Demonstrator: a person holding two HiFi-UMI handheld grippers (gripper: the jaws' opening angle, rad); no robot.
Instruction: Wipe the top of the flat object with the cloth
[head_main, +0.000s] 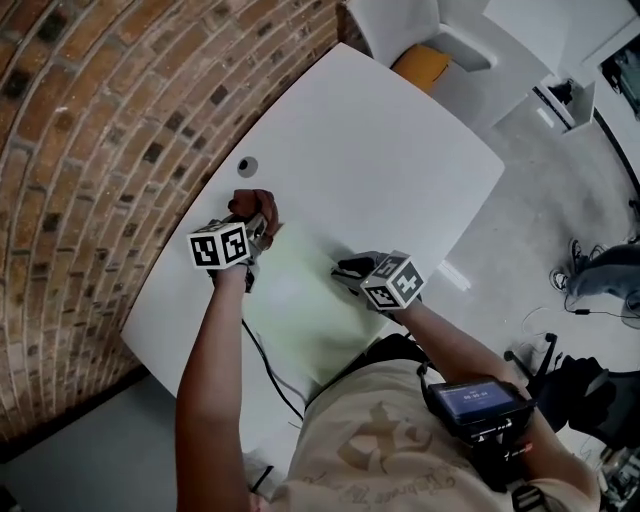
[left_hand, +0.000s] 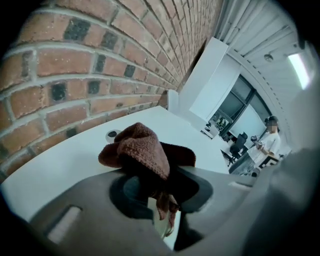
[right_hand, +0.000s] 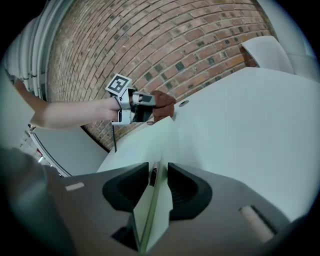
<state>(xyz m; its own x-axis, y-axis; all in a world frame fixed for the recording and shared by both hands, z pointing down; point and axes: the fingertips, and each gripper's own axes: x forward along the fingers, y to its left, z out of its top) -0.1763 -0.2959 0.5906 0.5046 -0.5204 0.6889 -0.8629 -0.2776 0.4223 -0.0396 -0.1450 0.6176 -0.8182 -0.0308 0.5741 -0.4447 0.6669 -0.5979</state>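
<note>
One pale green flat sheet (head_main: 300, 310) on our white table (head_main: 380, 150), our right gripper (head_main: 350, 270) pinching its right edge, our left gripper (head_main: 262, 232) clamped on brown cloth (head_main: 255, 205) at sheet's far corner, grommet hole (head_main: 246, 166) just past it, brick wall (head_main: 90, 130) beyond

Your flat object (head_main: 300, 310) is a thin, pale-green sheet lying flat on the white table (head_main: 400, 150), one corner pointing away from you. Its right edge is clamped between the jaws of your right hand-held gripper (head_main: 345, 270). The cloth (left_hand: 140, 147) is a reddish-brown knit bunched into a lump. It is pinched in your left hand-held gripper (head_main: 260, 232) at the sheet's far left corner. Whether it touches the sheet can't be told.
</note>
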